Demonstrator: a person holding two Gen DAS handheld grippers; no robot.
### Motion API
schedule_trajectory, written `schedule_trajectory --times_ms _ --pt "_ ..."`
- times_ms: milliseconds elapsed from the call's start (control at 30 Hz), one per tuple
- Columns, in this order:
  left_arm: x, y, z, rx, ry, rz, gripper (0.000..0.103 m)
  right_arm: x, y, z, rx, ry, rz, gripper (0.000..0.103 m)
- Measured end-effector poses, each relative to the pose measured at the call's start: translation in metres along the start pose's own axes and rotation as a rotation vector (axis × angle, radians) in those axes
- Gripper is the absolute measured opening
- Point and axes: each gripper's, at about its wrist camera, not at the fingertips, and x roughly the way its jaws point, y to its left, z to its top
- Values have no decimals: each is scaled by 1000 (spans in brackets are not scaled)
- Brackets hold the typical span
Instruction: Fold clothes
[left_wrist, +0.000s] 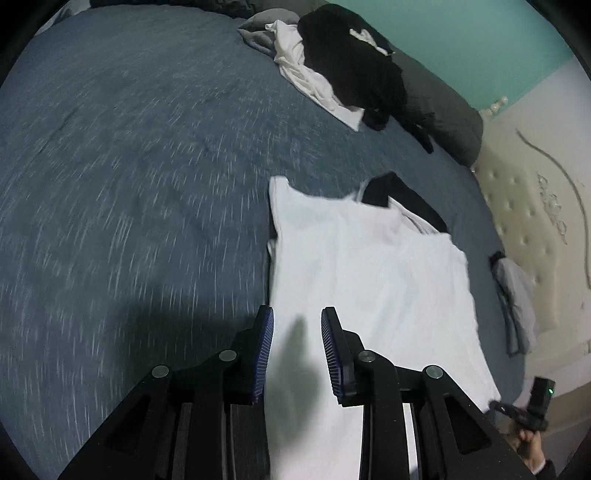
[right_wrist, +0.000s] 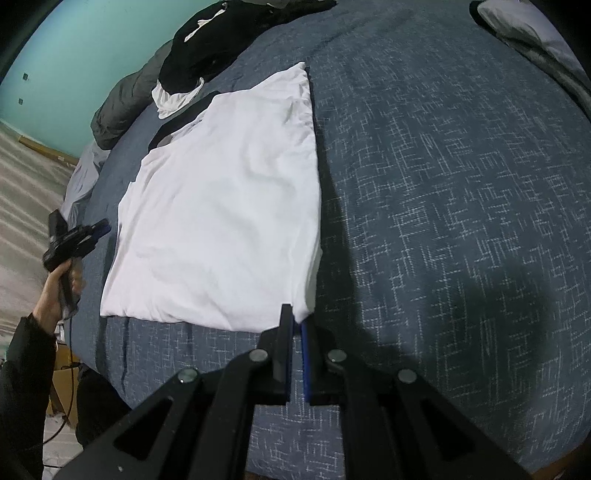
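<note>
A white shirt (right_wrist: 221, 206) lies spread flat on a bed (right_wrist: 443, 184) covered in blue-grey patterned fabric, with a black garment (left_wrist: 402, 199) peeking out from under its far end. The right hand-held gripper (right_wrist: 297, 323) has its fingers pressed together on the near corner of the white shirt, where the cloth lifts slightly off the bed. The left hand-held gripper (left_wrist: 297, 317) hovers above the shirt with its blue-padded fingers spread apart, holding nothing; its shadow falls on the white cloth below. In the right wrist view that same left tool shows at the bed's edge, gripped by a hand (right_wrist: 61, 284) in a dark sleeve. At the far side of the bed sits a heap of clothes (left_wrist: 332, 70), black over white, resting against a grey pillow (left_wrist: 443, 107). A pale tufted headboard (left_wrist: 535, 229) stands beside the bed
</note>
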Motion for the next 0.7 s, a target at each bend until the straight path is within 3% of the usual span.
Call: schedule_trajectory --times_ms 233,367,400,467,700 --pt "29 8 32 -12 -15 11 29 -5 -2 0 -2 11 -14 4" --pt "38 9 40 7 -16 2 28 -19 -5 1 0 3 -70 4" --pt "40 8 41 13 -14 -4 27 -25 -5 2 3 -8 -83 4" --pt "44 6 43 35 -12 -10 10 -37 -5 7 9 -55 -94 4" --pt "36 5 45 26 -45 19 5 -41 2 23 1 -93 -65 4"
